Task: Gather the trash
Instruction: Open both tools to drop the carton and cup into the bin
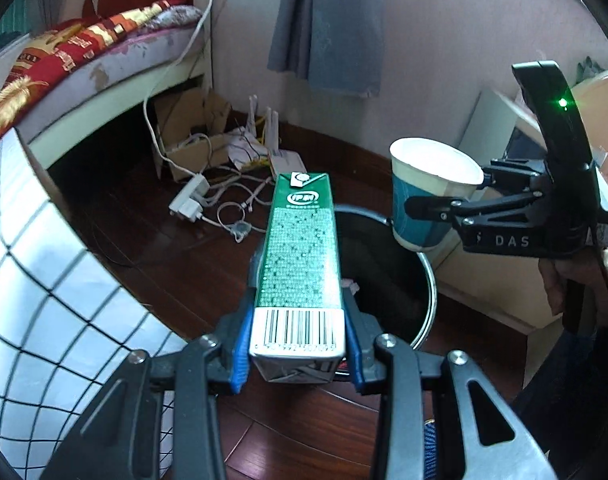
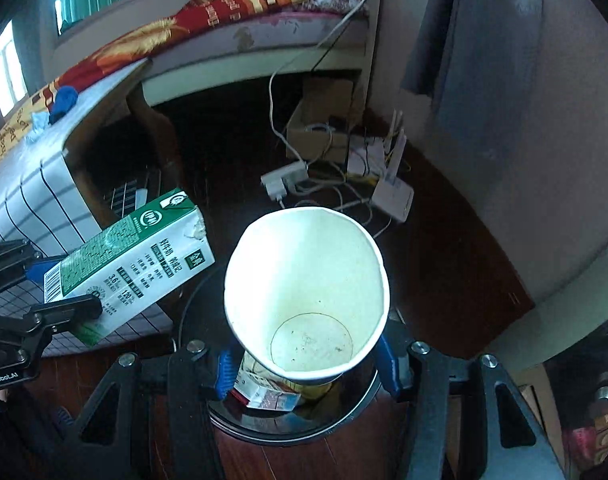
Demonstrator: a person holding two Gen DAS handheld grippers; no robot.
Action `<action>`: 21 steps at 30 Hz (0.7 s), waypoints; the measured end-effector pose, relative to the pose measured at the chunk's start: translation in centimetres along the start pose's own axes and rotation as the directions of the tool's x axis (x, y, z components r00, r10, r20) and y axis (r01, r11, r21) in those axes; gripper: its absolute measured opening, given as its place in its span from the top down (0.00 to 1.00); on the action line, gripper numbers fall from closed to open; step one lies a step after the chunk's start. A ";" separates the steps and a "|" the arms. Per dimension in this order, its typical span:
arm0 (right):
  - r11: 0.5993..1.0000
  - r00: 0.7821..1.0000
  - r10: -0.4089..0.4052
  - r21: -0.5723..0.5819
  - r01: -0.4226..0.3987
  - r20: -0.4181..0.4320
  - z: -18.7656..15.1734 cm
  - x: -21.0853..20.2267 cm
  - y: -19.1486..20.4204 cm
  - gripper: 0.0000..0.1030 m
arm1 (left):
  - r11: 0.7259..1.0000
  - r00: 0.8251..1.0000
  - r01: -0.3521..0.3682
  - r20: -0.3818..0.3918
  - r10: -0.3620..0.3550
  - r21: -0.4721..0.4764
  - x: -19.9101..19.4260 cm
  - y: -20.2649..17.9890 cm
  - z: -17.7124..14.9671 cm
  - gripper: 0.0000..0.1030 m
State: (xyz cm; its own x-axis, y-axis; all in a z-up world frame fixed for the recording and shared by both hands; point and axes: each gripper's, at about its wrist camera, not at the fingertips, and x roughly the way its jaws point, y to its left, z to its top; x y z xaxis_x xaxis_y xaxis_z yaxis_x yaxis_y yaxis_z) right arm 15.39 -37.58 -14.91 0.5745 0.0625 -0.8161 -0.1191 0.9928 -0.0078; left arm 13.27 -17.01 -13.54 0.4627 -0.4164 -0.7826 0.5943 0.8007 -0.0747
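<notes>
My left gripper [image 1: 298, 344] is shut on a green and white milk carton [image 1: 300, 264], which points forward over a round black bin [image 1: 416, 292]. The same carton [image 2: 132, 264] shows at the left of the right wrist view, held by the left gripper [image 2: 56, 292]. My right gripper [image 2: 308, 364] is shut on an empty white paper cup [image 2: 308, 292] with a blue outside. That cup [image 1: 428, 192] hangs over the bin's far right rim in the left wrist view, in the right gripper [image 1: 448, 192]. The bin [image 2: 344, 416] holds several wrappers [image 2: 264, 392].
A table under a white checked cloth [image 1: 44, 280] stands left of the bin. A bed [image 1: 84, 52] with a red patterned blanket lies behind. A cardboard box [image 1: 192, 132], a power strip [image 1: 190, 200], a router [image 1: 284, 156] and loose cables lie on the dark wooden floor.
</notes>
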 end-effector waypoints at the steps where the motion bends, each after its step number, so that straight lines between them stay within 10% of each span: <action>1: 1.000 1.000 0.004 0.000 -0.004 -0.011 -0.1 0.5 -0.1 0.44 | 1.000 1.000 0.004 -0.004 -0.004 -0.001 0.3 0.0 0.1 0.62; 13: 0.997 0.991 0.021 -0.075 -0.031 -0.135 -1.9 6.2 0.5 0.32 | 0.999 0.995 0.043 -0.094 -0.042 0.014 4.3 -0.2 0.2 0.60; 15: 0.997 0.988 -0.011 -0.083 -0.002 -0.157 -2.3 7.1 0.2 0.01 | 0.999 0.996 0.034 -0.080 -0.034 0.007 4.7 -0.1 0.1 0.46; 17: 0.997 0.982 -0.048 -0.063 0.037 -0.184 -2.8 7.6 -0.8 0.00 | 0.999 0.996 -0.046 -0.083 0.043 -0.027 4.7 0.6 -0.3 0.06; 21: 0.995 0.979 -0.096 -0.039 0.091 -0.180 -3.1 7.3 -1.9 0.00 | 0.982 0.986 -0.153 -0.078 0.145 -0.115 3.9 2.4 -1.0 0.00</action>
State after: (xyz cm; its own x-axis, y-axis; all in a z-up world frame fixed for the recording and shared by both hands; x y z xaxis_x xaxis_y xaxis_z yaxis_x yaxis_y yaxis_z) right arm 17.30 -39.32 -22.63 0.4278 -0.0526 -0.9023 -0.0983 0.9897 -0.1043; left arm 15.84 -16.23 -17.42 0.4915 -0.2613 -0.8308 0.4370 0.8992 -0.0244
